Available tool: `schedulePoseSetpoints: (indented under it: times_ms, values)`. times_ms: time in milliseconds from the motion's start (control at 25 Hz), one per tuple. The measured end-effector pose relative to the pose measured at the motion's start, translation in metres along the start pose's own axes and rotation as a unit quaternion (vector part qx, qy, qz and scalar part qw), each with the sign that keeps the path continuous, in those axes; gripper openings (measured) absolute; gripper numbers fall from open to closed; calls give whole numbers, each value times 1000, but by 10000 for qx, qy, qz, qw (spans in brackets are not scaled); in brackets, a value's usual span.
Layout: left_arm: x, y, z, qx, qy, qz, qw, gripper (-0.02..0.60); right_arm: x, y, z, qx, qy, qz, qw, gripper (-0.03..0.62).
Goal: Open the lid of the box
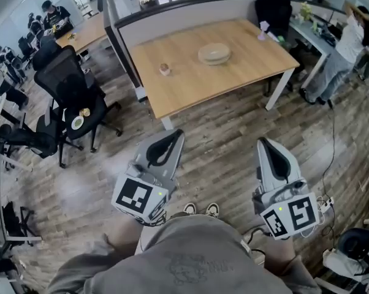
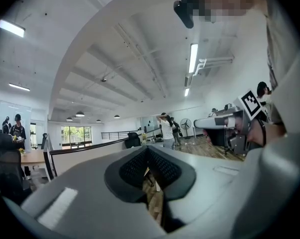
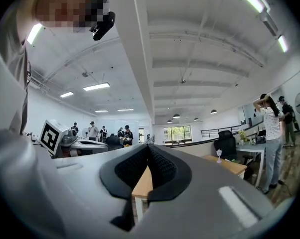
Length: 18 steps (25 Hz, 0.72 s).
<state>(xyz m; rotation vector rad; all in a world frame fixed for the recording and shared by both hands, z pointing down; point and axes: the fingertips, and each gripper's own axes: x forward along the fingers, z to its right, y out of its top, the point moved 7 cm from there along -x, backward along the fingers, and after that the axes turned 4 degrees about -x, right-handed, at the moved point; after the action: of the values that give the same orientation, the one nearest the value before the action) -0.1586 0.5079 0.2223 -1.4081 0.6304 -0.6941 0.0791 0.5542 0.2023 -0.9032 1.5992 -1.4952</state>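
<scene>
While both claws sit low in the head view, the round tan box (image 1: pixel 214 54) lies near the top centre of the frame, on the far half of the wooden bench (image 1: pixel 190 87), its lid on. The left claw (image 1: pixel 170 135) and the right claw (image 1: pixel 265 143) point up the frame toward the bench, well apart from it and over the wood floor (image 1: pixel 221 158). In the left gripper view the left claw (image 2: pixel 149 151) has its black pads pressed together with nothing between them. The right gripper view shows the right claw (image 3: pixel 149 151) closed and empty too, with the bench (image 3: pixel 225 164) beyond it. A small brown object (image 1: pixel 165 69) sits on the bench left of the box. A black office chair (image 1: pixel 71 81) stands at the left of the frame, and a person (image 1: pixel 351 38) stands at the upper right.
</scene>
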Motion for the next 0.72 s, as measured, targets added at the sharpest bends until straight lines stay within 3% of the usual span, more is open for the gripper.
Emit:
schedulePoseSetpoints:
  times_ms: [480,520,600,720]
  values:
    - [26,-6,27,46,-153,7,9999,8,-3,-13,29,204,-1,-24,9998,9]
    - [28,-7,27,57,-105,111,9999,63,-3,-15,31,206,32,-36,9998,9]
    - [35,-9,25,147,58,230,9996,291,-2,-19,36,215,65,-68,9997,9]
    - [43,-12,21,190,314,209,9991,412,-1,-23,43,249,118,-137,9995,9]
